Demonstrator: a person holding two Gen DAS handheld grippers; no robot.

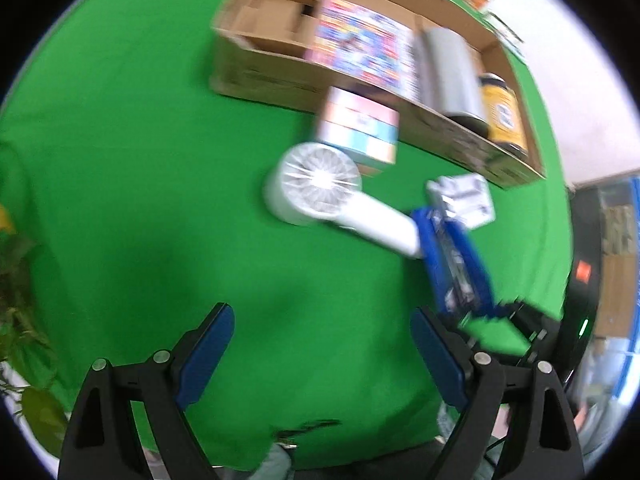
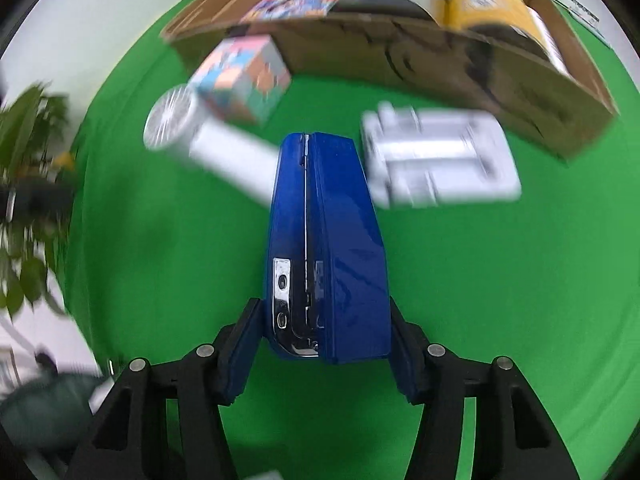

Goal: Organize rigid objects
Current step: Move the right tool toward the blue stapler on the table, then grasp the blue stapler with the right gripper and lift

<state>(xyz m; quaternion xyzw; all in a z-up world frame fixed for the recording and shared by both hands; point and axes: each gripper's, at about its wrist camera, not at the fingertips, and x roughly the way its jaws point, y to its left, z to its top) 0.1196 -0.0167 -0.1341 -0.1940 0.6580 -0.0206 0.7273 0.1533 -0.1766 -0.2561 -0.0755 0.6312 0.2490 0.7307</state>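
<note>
Above the green cloth (image 2: 480,280), the right gripper (image 2: 326,344) is clamping a blue stapler (image 2: 340,240); the left gripper (image 1: 320,356) is hanging wide, holding nothing.

You're at a staged recording setup, green cloth (image 1: 140,140) over the table, potted plant (image 2: 28,140) beside it, shelving (image 1: 616,240) at the room's edge.
</note>
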